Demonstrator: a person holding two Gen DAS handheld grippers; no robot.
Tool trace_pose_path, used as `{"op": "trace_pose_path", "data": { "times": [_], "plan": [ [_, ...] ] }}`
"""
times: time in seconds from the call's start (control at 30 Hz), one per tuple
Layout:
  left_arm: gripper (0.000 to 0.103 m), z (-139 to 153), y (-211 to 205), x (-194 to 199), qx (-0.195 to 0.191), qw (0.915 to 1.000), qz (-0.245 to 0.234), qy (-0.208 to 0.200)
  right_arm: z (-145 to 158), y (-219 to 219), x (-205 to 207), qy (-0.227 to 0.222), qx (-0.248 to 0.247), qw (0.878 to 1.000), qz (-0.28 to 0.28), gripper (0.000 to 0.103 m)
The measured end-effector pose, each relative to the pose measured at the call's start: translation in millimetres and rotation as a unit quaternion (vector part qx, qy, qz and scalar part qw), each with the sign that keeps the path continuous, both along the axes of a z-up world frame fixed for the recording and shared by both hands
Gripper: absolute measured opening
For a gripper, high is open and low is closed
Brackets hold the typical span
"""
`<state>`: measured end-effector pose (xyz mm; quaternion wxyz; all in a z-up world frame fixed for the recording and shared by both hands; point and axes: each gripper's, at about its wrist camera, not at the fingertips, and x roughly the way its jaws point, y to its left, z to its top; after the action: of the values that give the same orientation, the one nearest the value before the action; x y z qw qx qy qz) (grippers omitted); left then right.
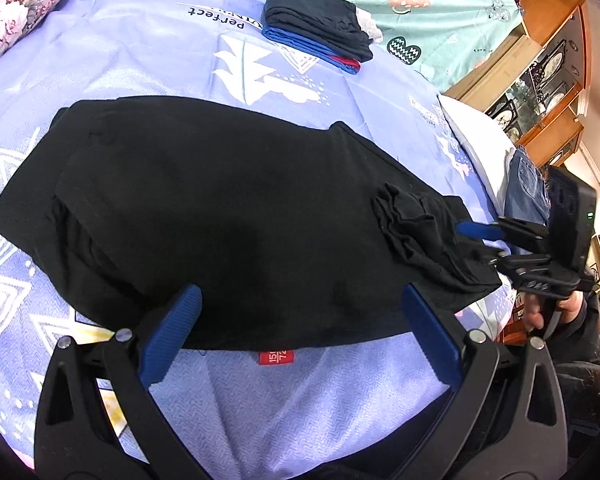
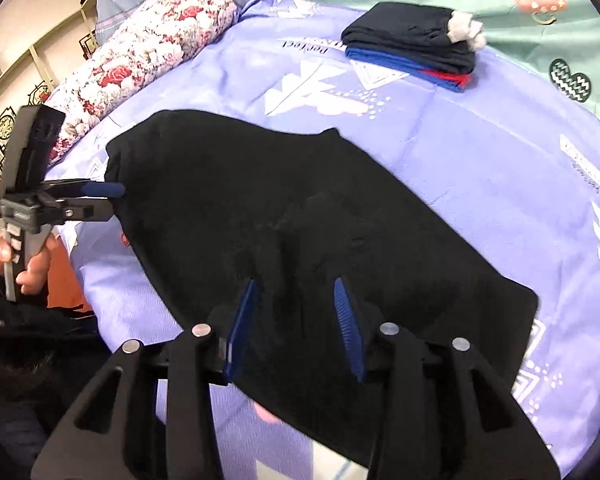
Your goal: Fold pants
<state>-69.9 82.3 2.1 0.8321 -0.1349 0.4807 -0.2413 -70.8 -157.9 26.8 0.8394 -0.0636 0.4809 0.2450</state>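
The left gripper (image 1: 296,336) has its blue fingers (image 1: 172,332) spread wide, holding nothing; their tips sit over the near edge of the black pants (image 1: 220,216), beside a red label (image 1: 277,357) that pokes out from under that edge. The right gripper (image 2: 296,328) is partly open, its two blue fingers (image 2: 242,330) standing apart over the cloth with nothing pinched between them; in the left wrist view its tips reach a bunched bit of fabric at the pants' right end, though whether they touch it cannot be told.

The pants lie folded into a broad dark shape across the middle of the lilac bedspread (image 2: 480,152), close to its near edge. Toward the far edge sits a stack of folded clothes (image 2: 416,46), dark on top with blue and red beneath. A flowered pillow (image 2: 148,52) lies along the far left corner.
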Motion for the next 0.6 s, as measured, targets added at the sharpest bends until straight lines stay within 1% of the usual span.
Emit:
{"op": "trace_pose_path", "data": {
  "times": [0.07,0.1,0.13,0.17,0.2,0.23,0.27,0.37,0.43,0.5,0.57,0.6],
  "plan": [
    [0.101,0,-1,-1,0.002,1.0000,0.000,0.000,-12,11,2,0.011,-0.009,1.000,0.015,0.042],
    [0.101,0,-1,-1,0.004,1.0000,0.000,0.000,-16,15,5,0.013,-0.016,1.000,0.020,0.040],
    [0.101,0,-1,-1,0.004,1.0000,0.000,0.000,-25,22,9,0.017,-0.032,0.999,0.023,0.033],
    [0.101,0,-1,-2,0.003,1.0000,0.000,0.001,-30,24,12,0.024,-0.042,0.999,0.017,0.014],
    [0.101,0,-1,-3,0.002,1.0000,-0.001,0.000,-33,22,15,0.032,-0.036,0.999,0.010,0.012],
    [0.101,0,1,-3,0.000,1.0000,-0.001,-0.001,-28,16,17,0.033,-0.014,0.999,0.001,0.011],
    [0.101,-1,1,-3,-0.002,1.0000,-0.001,0.000,-21,14,16,0.022,-0.007,1.000,-0.002,0.011],
    [0.101,-3,2,-1,-0.006,1.0000,0.001,0.003,-2,8,11,0.003,0.007,1.000,-0.001,0.011],
    [0.101,-4,2,-1,-0.007,1.0000,0.001,0.003,1,14,8,-0.002,0.006,1.000,0.014,0.011],
    [0.101,-4,1,0,-0.008,1.0000,0.003,0.003,-7,23,6,0.004,-0.007,1.000,0.028,0.011],
    [0.101,-4,2,0,-0.010,0.9999,0.002,0.004,-27,35,4,0.009,-0.047,0.998,0.039,0.012],
    [0.101,-4,3,0,-0.010,0.9999,0.002,0.005,-33,39,3,0.008,-0.059,0.997,0.043,0.015]
  ]
}}
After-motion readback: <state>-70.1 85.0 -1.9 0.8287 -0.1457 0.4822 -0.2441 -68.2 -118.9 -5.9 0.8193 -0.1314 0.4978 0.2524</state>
